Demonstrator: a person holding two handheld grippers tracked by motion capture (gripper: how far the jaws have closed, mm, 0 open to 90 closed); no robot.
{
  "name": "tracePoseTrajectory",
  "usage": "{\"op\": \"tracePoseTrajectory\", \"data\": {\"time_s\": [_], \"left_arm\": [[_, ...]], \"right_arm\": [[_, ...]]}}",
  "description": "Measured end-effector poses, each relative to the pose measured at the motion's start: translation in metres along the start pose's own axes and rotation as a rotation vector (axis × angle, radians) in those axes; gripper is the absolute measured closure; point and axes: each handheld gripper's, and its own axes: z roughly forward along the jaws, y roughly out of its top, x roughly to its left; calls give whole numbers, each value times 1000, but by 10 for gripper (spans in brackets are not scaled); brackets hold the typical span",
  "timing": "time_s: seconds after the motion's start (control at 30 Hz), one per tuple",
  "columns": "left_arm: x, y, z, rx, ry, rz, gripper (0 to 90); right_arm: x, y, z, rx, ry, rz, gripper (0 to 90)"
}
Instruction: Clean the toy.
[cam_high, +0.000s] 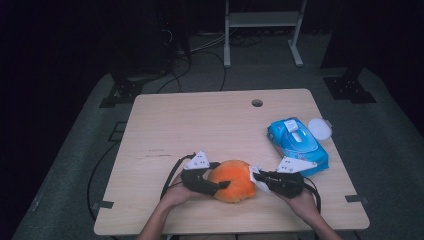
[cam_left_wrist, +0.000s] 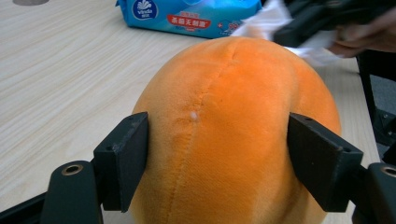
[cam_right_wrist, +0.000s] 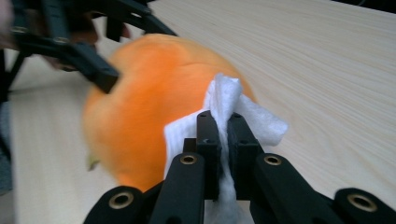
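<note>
Pale wood-grain table (cam_high: 200, 125) | left hand-held gripper (cam_left_wrist: 219, 158) clamps round plush orange (cam_left_wrist: 233, 116) | right hand-held gripper (cam_right_wrist: 223, 122) pinches fluffy white wipe (cam_right_wrist: 224, 93)

The plush toy (cam_left_wrist: 233, 135) was orange, the wipe (cam_right_wrist: 224, 105) white, the wipes pack (cam_high: 298, 145) blue — on a pale wood-grain counter (cam_high: 200, 125).

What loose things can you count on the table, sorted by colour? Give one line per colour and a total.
Orange: 1, the plush toy
Blue: 1, the wipes pack
White: 2, the wipe and the round lid
Total: 4
</note>
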Motion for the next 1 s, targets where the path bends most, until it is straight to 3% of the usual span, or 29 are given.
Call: {"op": "tracePoseTrajectory", "data": {"time_s": [0.1,0.23,0.47,0.67,0.9,1.0], "left_arm": [[0,0,1,-8,0,-7,246],[-4,0,1,-1,5,23,248],[-7,1,1,7,-10,48,248],[-13,4,4,8,-7,72,245],[-22,9,8,22,9,115,241],[-21,10,6,14,-20,108,220]], "right_arm": [[9,6,-3,-25,28,-17,847],[12,18,5,-49,32,-33,847],[-5,22,18,-59,-2,9,847],[-8,11,10,-30,-7,44,847],[9,26,11,-68,30,-19,847],[10,24,16,-45,27,-35,847]]}}
